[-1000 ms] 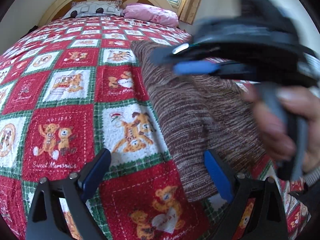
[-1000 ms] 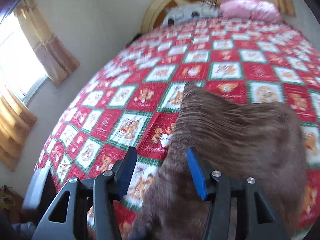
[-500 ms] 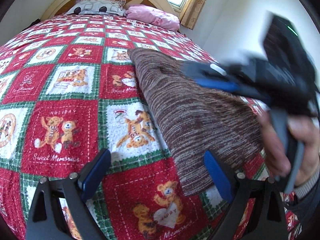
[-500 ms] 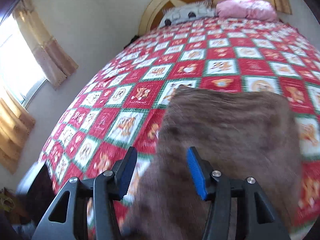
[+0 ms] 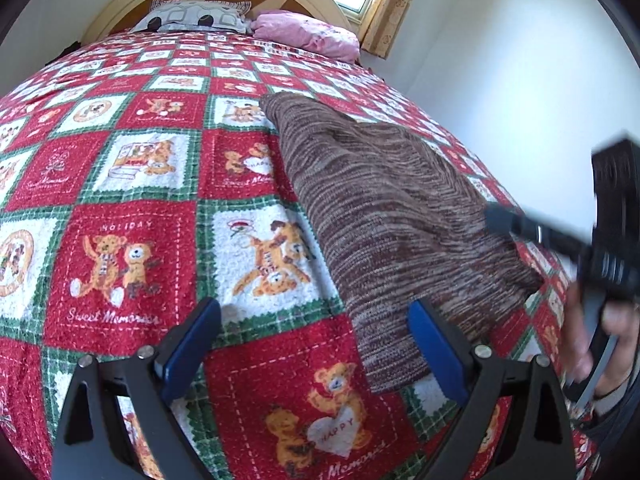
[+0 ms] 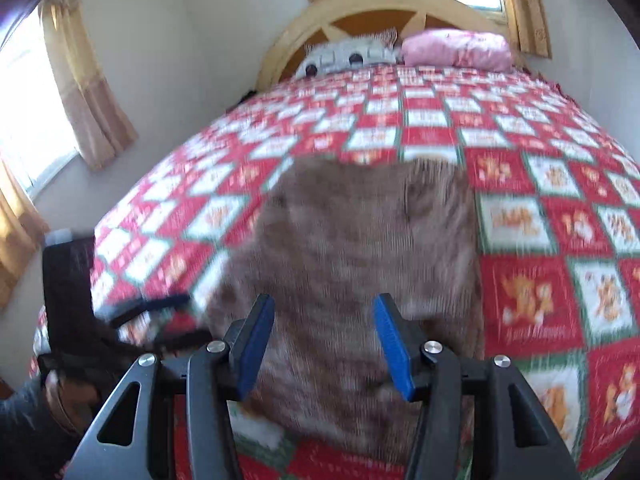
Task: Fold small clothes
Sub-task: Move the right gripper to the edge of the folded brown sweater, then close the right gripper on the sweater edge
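Lying flat on the quilt (image 5: 132, 216), the brown knit garment (image 5: 392, 216) looks soft and floppy; its near corners suit pinching. Both the left tongs (image 5: 314, 354) and right tongs (image 6: 324, 344) gape apart, holding nothing.

- In the right wrist view, motion blur is smearing the brown knit garment (image 6: 360, 248), so its weave and edges are not reading clearly.
- The bedspread (image 6: 520, 280) squares beside the garment are blurring too; their bear pictures and lettering are not legible.
- The left hand-held gripper (image 6: 160, 316), left of the garment, is showing only as a dark streak; its jaw state is not readable there.
- In the left wrist view, the right hand-held gripper (image 5: 504, 220), at the garment's right side, is blurring and running off the picture's edge.
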